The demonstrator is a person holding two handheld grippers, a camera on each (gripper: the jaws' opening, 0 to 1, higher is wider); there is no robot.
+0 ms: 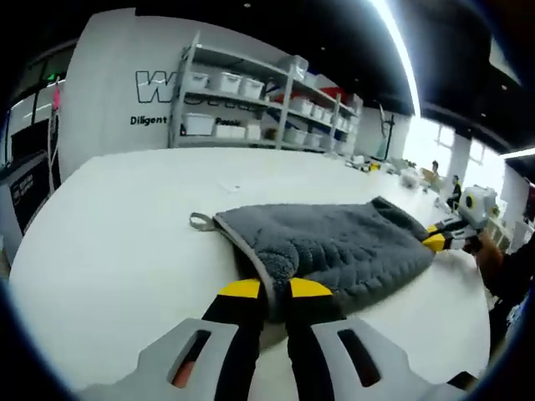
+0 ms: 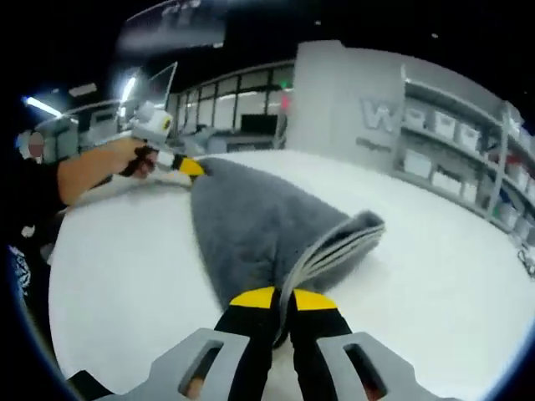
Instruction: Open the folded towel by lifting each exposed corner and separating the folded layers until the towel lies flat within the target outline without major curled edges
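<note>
Stretching between both claws: towel [image 1: 334, 242]

I'm working in what looks like a lab or workshop hall: metal shelving [image 1: 267, 104] stacked with white storage bins [image 1: 226, 81], lettered wall [image 1: 150, 100], ceiling strip light [image 1: 399, 50].

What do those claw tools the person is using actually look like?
Each claw, left and right, has two black jaws with yellow tips rising from a light grey body with slotted openings. Seen from the right gripper view, the left claw carries a white box on top. A dark sleeve shows.
</note>
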